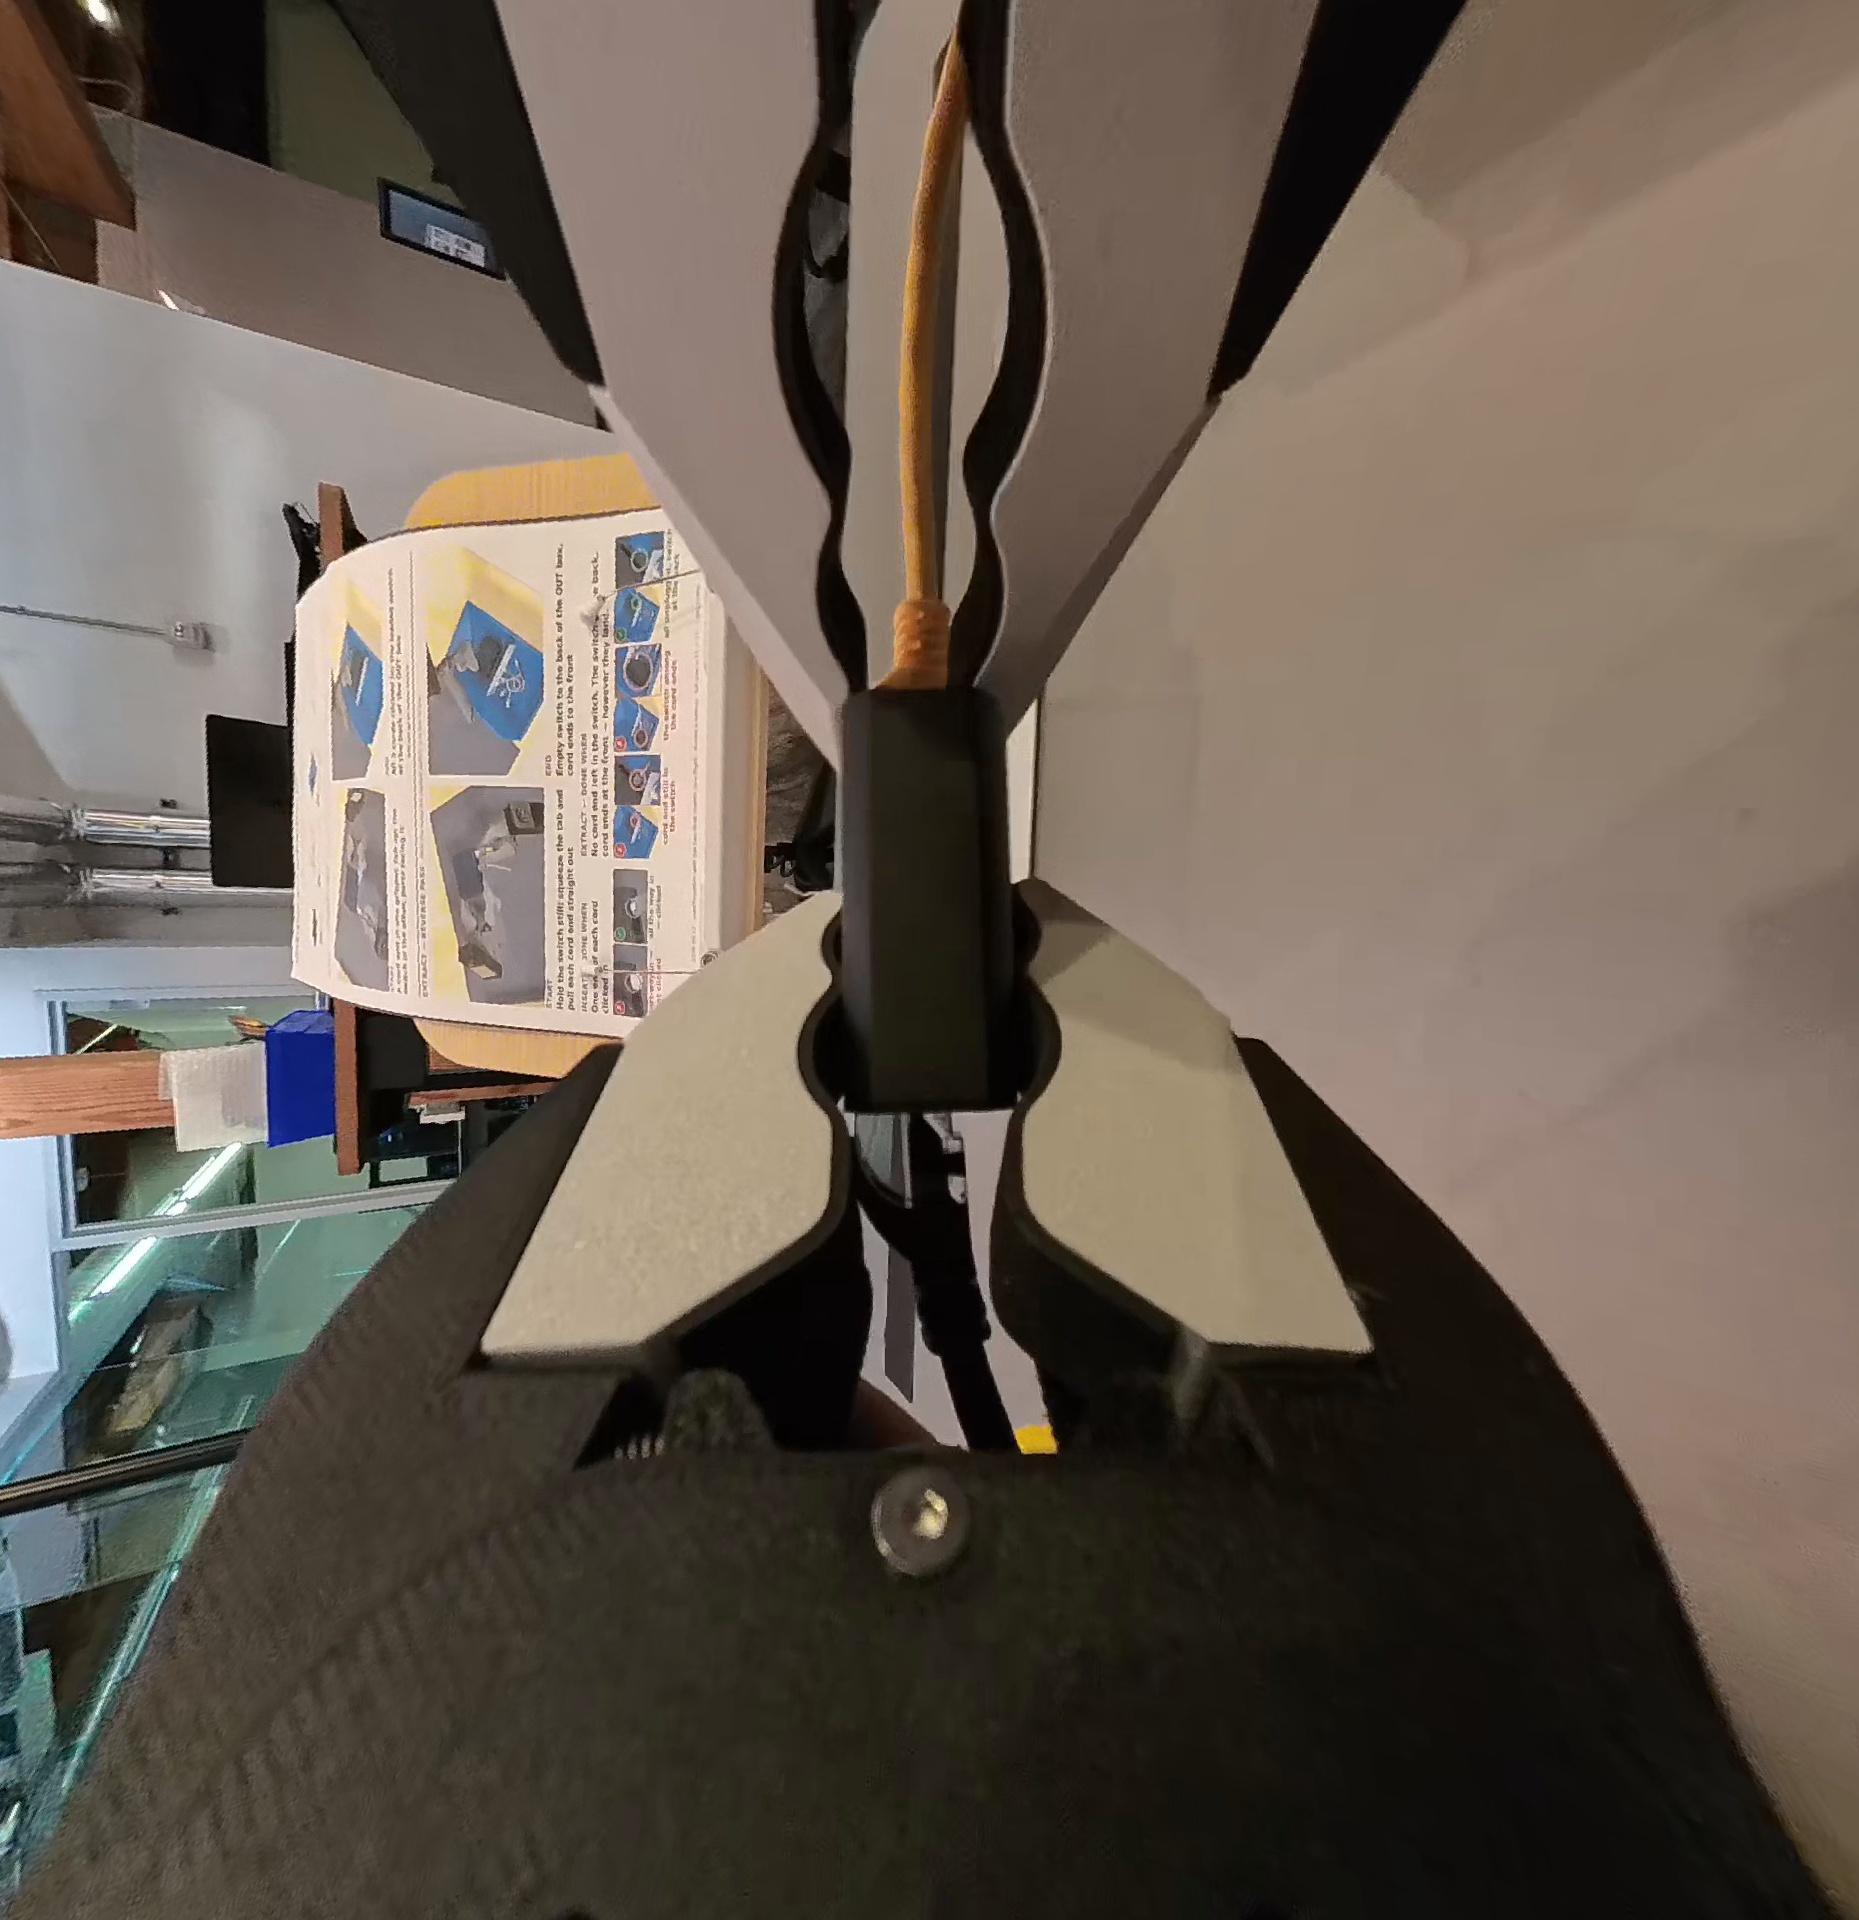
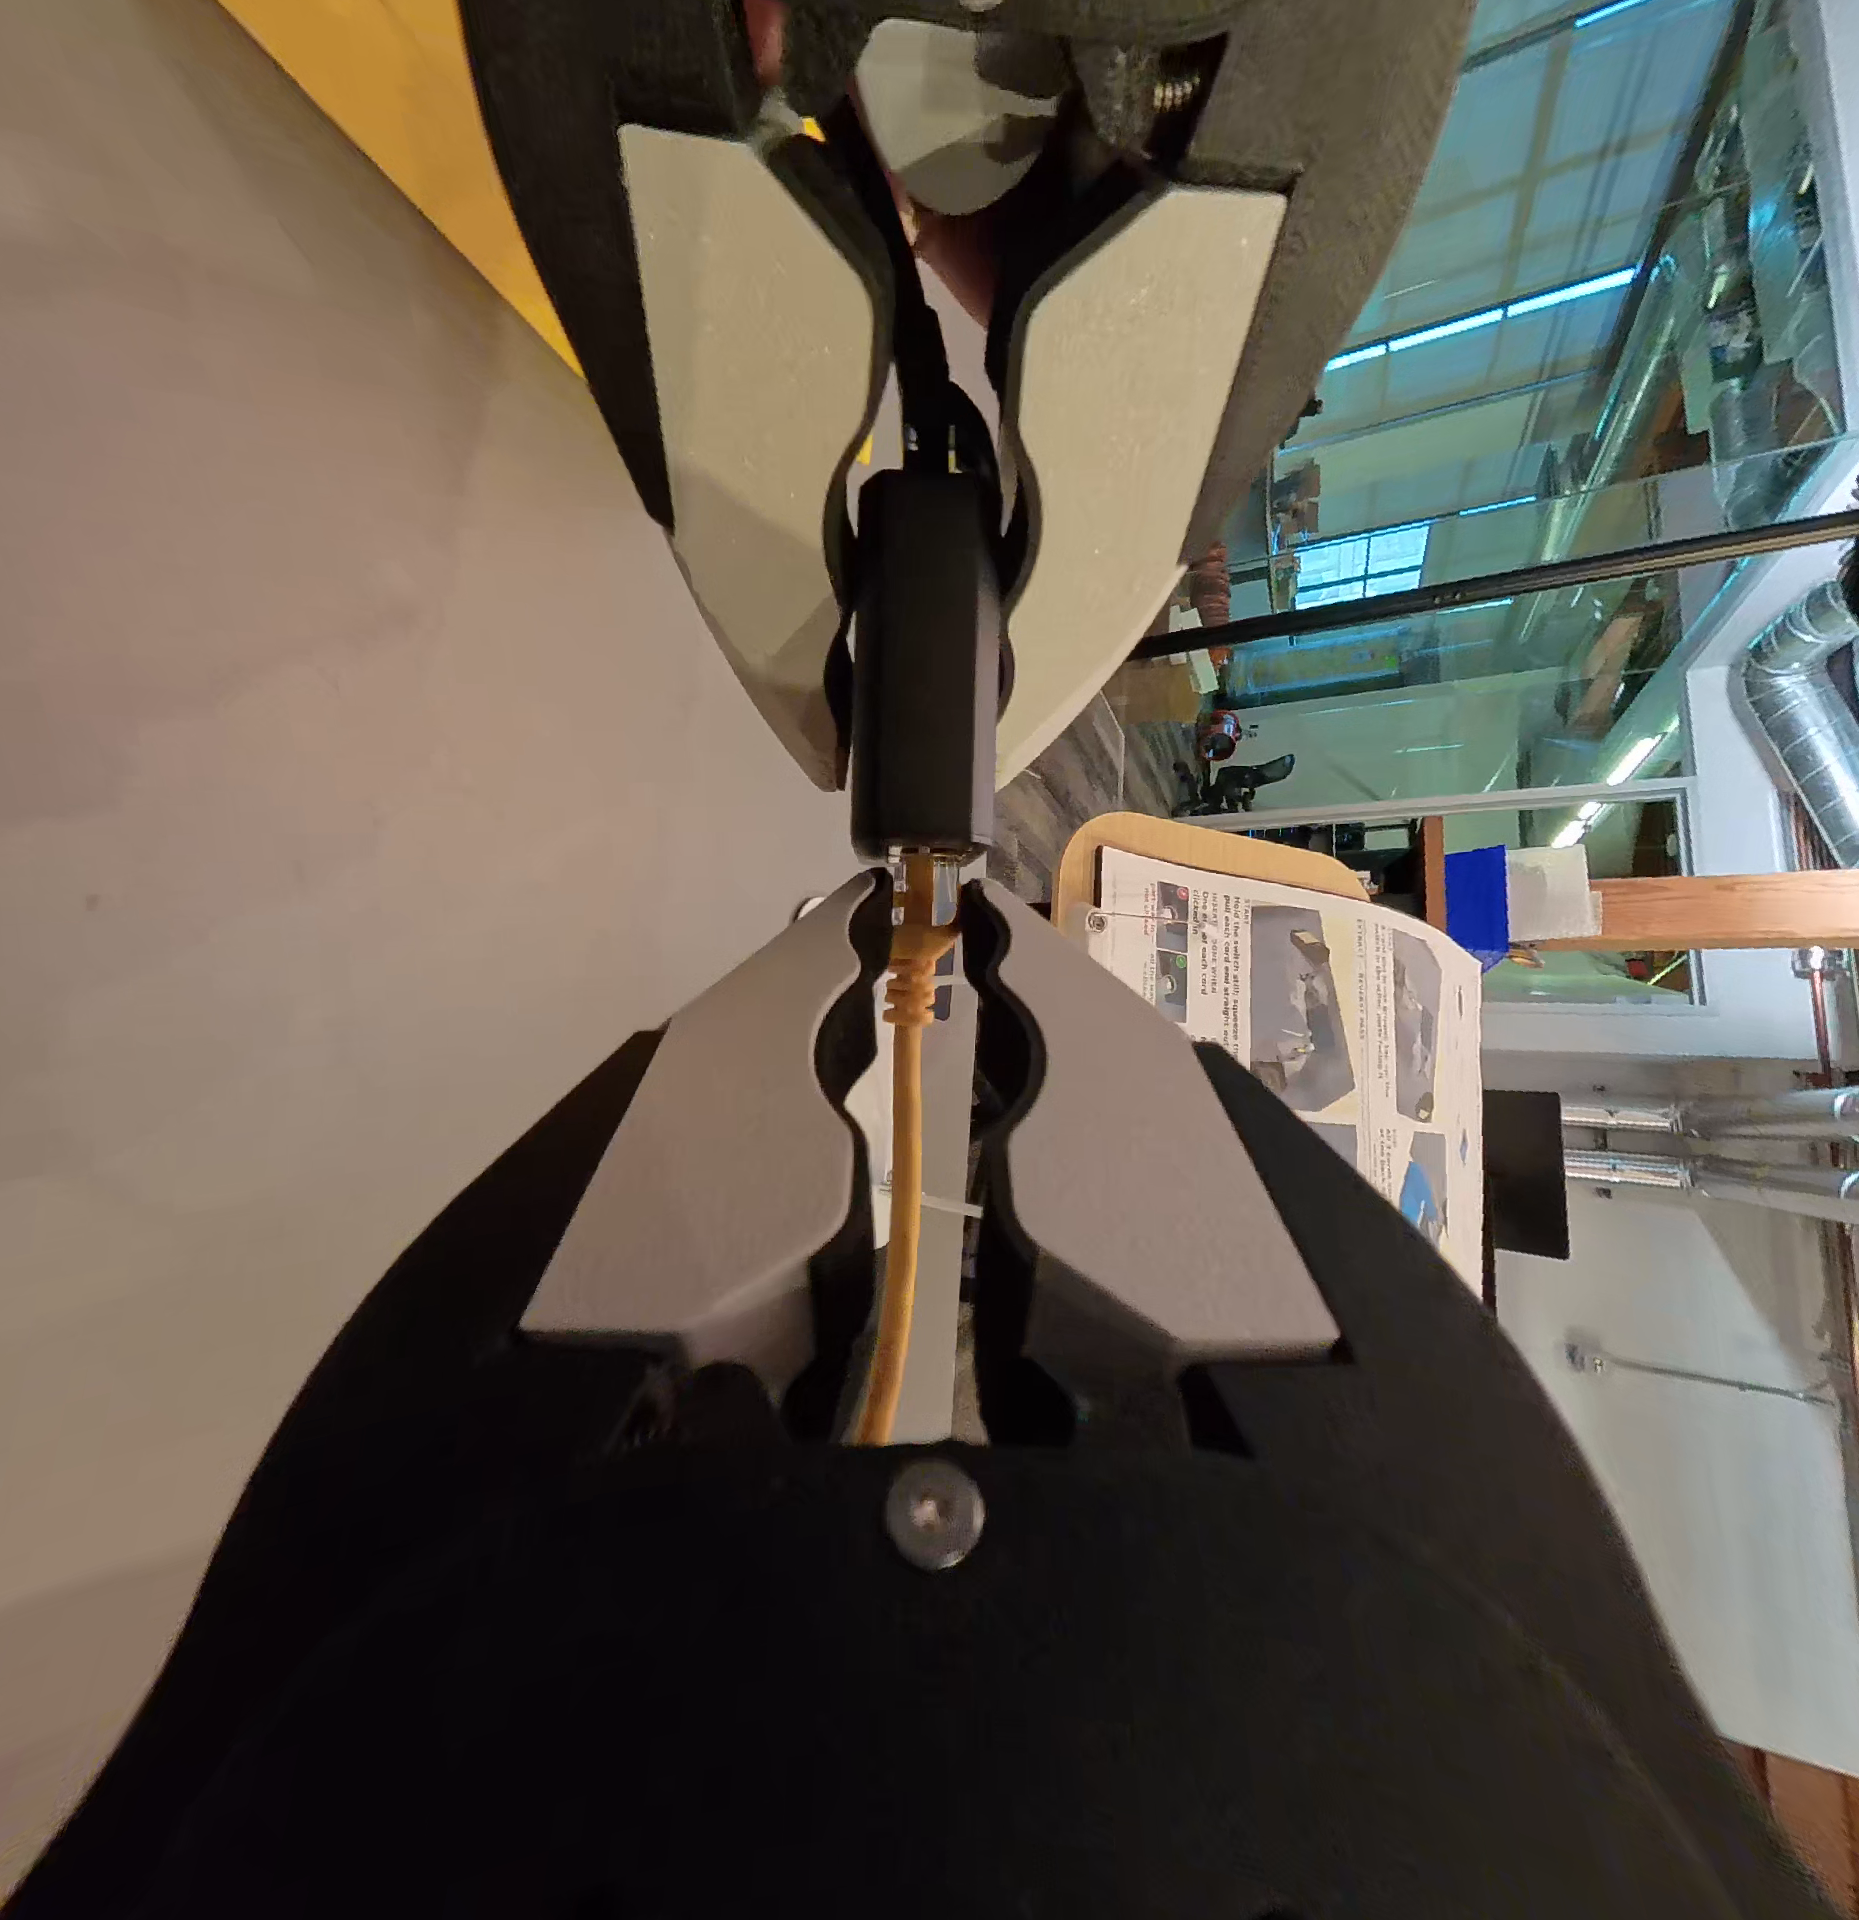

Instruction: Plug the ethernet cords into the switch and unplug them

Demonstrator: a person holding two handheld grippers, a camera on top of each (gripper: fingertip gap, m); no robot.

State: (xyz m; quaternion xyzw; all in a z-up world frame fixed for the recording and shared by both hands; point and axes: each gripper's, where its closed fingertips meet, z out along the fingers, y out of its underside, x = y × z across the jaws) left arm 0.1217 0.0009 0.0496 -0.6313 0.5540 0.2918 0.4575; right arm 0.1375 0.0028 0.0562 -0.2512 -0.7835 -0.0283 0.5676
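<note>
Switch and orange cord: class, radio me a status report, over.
Left gripper shut on black switch. Right gripper closed around orange cord by its plug. Plug at switch port, seating unclear. Nothing blocking.

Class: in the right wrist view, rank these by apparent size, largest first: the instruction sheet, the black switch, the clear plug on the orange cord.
1. Instruction sheet, though partly hidden and farther from the camera.
2. Black switch.
3. Clear plug, clearly the smallest.
</note>
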